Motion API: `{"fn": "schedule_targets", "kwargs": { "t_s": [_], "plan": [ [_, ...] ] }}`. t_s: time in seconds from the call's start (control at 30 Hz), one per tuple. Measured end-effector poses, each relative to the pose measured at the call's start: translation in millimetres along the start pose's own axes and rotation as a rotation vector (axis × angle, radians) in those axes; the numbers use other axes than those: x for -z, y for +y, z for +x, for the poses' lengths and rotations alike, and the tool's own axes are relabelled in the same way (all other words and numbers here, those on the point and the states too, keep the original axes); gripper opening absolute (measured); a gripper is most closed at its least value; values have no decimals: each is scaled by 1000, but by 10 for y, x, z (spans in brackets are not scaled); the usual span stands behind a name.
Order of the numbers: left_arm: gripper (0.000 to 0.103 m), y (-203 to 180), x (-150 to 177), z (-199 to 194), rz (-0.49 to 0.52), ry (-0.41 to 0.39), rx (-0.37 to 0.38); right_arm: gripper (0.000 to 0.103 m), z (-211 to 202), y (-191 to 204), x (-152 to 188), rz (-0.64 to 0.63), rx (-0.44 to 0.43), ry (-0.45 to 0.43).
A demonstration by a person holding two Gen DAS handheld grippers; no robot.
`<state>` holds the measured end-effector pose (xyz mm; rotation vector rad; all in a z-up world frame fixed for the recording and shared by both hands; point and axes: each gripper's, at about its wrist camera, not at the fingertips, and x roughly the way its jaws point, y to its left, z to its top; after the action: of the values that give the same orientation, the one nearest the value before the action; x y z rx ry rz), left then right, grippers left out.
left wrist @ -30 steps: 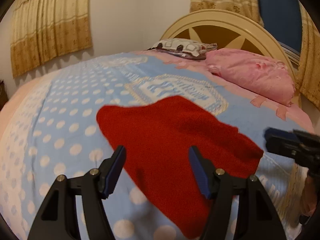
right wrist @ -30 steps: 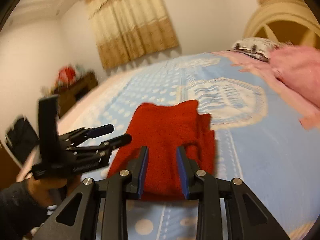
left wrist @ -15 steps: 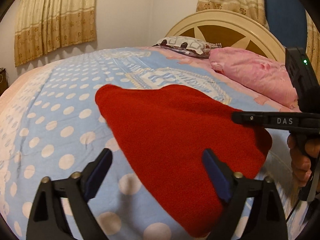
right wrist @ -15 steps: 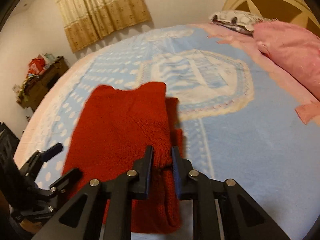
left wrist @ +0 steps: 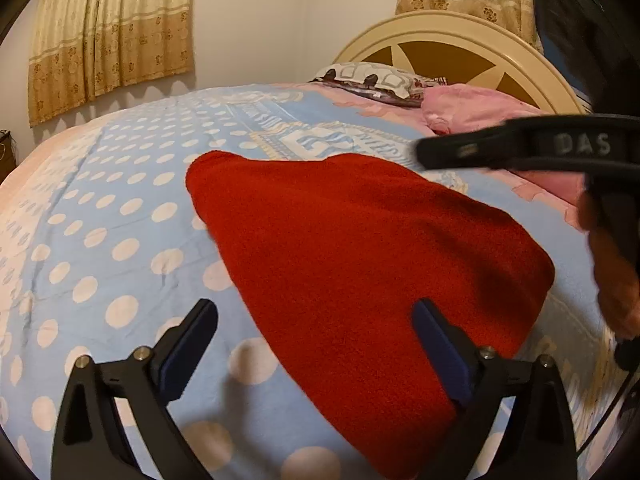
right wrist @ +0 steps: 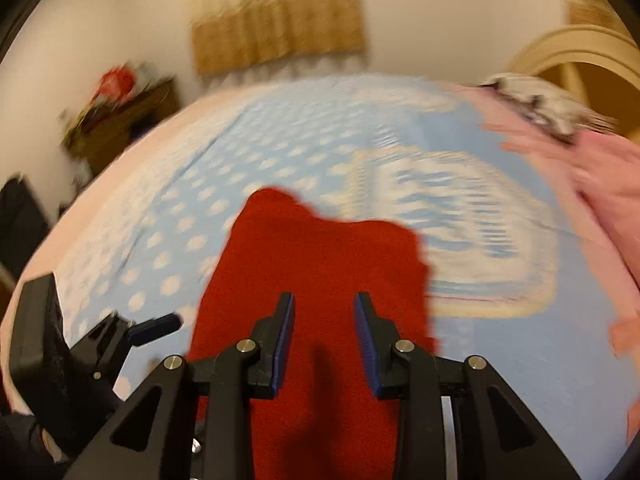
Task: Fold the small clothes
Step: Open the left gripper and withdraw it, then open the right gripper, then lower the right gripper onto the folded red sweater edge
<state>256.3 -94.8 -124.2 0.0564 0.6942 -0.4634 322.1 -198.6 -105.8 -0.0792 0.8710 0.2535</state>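
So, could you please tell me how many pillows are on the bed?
2: a pink pillow against the headboard, and a patterned white pillow on its left, also at the head. Others may be hidden behind the right gripper.

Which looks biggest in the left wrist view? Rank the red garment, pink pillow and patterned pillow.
1. red garment, though it lies nearest the camera.
2. pink pillow, partly hidden.
3. patterned pillow, farthest away, so true size is unsure.

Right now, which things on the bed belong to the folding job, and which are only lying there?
For the job:
- red sweater, lying flat on the bedspread
- left gripper, jaws open
- right gripper, jaws open

Just lying about:
- pink pillow
- patterned pillow
- dotted blue bedspread
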Motion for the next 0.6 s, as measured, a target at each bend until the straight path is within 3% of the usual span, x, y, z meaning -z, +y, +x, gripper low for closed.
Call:
{"fn": "schedule_targets", "kwargs": {
  "t_s": [0.13,0.23,0.37,0.5,0.6],
  "plan": [
    [103,35,11,17,-25,14,7,32,456,-207,46,32,112,108],
    [103,31,14,57,-27,36,19,32,474,-396,64,98,102,82],
    [103,42,17,95,-39,58,38,32,451,-385,70,88,106,77],
    [103,90,39,91,-70,63,55,34,169,-193,149,23,153,-3],
    [103,75,55,73,-70,58,48,34,-94,-62,326,-9,114,-53]
  ]
}}
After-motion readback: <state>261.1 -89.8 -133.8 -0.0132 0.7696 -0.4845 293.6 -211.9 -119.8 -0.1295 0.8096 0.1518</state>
